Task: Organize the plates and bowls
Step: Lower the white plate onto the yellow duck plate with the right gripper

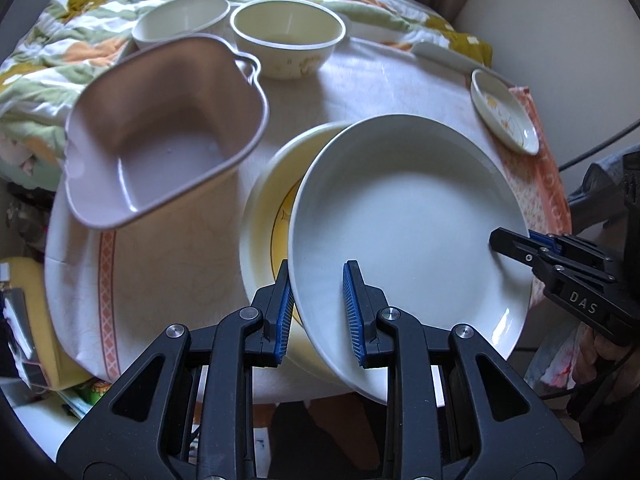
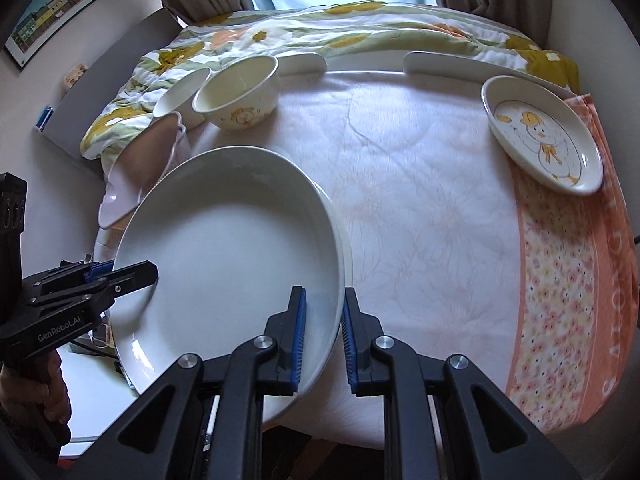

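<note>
A large white plate (image 1: pixel 412 216) (image 2: pixel 232 240) sits tilted on top of a yellow-rimmed plate (image 1: pixel 264 204). My left gripper (image 1: pixel 318 308) straddles the white plate's near-left rim, its jaws a little apart around the rim. My right gripper (image 2: pixel 322 332) straddles the plate's right rim the same way; it also shows in the left wrist view (image 1: pixel 516 244). A pink heart-shaped bowl (image 1: pixel 160 136) stands at the left. Two cream bowls (image 1: pixel 288 36) (image 1: pixel 180 20) stand at the back. A small duck-print dish (image 2: pixel 544 132) lies at the right.
The round table (image 2: pixel 420 200) is covered by a white cloth with an orange floral border (image 2: pixel 560 300). A flowered quilt (image 2: pixel 320 28) lies behind it. A white chair back (image 2: pixel 440 62) stands at the far edge.
</note>
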A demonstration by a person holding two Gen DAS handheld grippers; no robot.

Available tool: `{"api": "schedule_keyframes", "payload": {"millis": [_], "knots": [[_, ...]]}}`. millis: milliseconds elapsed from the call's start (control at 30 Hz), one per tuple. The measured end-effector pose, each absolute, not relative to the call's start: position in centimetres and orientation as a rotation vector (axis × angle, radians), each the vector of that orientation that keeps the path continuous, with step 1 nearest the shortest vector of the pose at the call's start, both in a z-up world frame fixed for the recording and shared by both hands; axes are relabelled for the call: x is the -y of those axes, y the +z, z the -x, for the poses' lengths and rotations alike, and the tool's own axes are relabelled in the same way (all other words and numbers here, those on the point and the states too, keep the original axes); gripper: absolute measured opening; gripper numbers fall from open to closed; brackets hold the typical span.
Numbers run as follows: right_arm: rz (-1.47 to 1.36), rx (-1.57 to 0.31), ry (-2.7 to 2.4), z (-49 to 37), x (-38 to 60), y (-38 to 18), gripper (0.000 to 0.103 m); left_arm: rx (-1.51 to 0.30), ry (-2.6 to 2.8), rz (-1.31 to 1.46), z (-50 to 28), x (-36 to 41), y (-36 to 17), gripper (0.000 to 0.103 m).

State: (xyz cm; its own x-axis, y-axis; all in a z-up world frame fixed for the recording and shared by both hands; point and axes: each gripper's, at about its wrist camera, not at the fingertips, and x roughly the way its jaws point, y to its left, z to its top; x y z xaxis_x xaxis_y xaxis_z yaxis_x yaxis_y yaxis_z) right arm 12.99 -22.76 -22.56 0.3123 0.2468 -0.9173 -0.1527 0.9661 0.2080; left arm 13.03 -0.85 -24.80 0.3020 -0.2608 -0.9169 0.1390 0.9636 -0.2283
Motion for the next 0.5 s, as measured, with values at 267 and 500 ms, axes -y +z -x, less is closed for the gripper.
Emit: {"api": "schedule_keyframes", "payload": {"millis": [267,500], "knots": [[-0.03,-1.185,0.238,-12.7,22.1,-23.3,0.016,-1.252,-0.251,0.094,-13.7,1.4,-26.4,0.022],[0.011,-1.167,0.236,-13.0,22.1,-23.7,0.016,-1.266,-0.23,0.054,-14.1,2.4,-27.7,0.022]]}}
